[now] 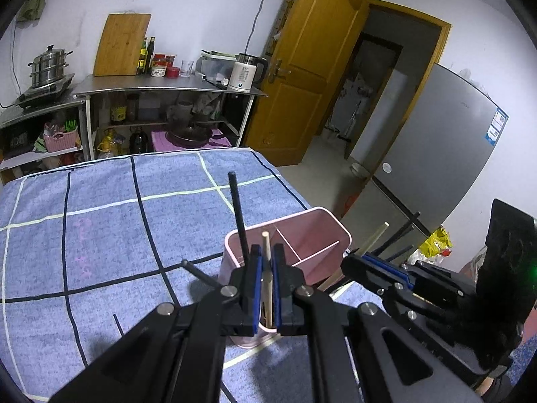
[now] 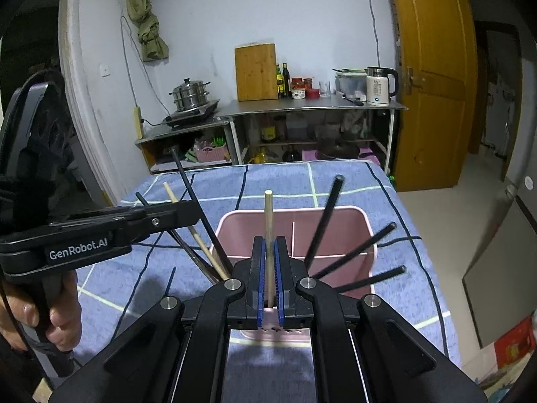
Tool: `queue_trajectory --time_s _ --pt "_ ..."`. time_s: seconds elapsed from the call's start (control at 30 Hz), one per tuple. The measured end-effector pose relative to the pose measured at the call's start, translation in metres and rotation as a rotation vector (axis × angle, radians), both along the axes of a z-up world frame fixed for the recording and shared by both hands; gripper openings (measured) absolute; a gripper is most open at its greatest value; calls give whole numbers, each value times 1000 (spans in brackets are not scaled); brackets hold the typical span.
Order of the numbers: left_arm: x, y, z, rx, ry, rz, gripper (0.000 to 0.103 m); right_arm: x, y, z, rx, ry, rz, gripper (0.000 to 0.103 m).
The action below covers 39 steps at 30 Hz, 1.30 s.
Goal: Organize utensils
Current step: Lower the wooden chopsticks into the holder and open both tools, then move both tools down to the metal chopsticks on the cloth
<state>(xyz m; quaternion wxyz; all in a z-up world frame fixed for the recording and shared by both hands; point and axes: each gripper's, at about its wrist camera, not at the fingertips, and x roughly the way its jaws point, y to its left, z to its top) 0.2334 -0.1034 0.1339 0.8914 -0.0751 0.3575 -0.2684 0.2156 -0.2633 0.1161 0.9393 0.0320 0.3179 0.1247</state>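
Observation:
A pink divided utensil holder [image 1: 312,235] [image 2: 339,235] stands on the blue checked cloth. My left gripper [image 1: 267,262] is shut on a bundle of chopsticks: a wooden one [image 1: 266,252] and black ones [image 1: 239,211] fanning out, over the holder's near-left compartment. My right gripper [image 2: 269,258] is shut on another bundle: a wooden chopstick [image 2: 269,221] upright and black ones [image 2: 327,215] splaying right, above the holder. The left gripper shows in the right wrist view [image 2: 188,210], the right gripper in the left wrist view [image 1: 355,258].
The cloth-covered table [image 1: 100,221] ends at the right near a grey fridge [image 1: 446,154]. Metal shelves [image 1: 167,84] with pots, bottles and a kettle [image 1: 246,72] stand behind. A wooden door [image 1: 308,74] is open.

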Motion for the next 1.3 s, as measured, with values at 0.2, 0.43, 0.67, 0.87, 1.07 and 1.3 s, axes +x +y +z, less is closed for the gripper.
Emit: queue_trajectory --time_s 0.2,0.43,0.67,0.87,1.07,1.3 --pt "-10 7 8 -23 -25 2 36 -12 0 12 -11 -36 2 14" --pt "-26 22 21 -46 -64 26 45 -31 -1 32 -14 -96 -14 26" --pt "-50 40 25 -59 -104 48 55 -53 0 42 15 -126 -10 26" --pt "-72 54 12 -25 -123 86 62 -68 9 33 23 -113 14 26" --pt "-95 69 -5 -10 -112 123 65 -80 22 18 26 -84 52 26" --pt "-115 86 -35 -2 -61 156 65 -86 35 -2 54 -45 91 26"
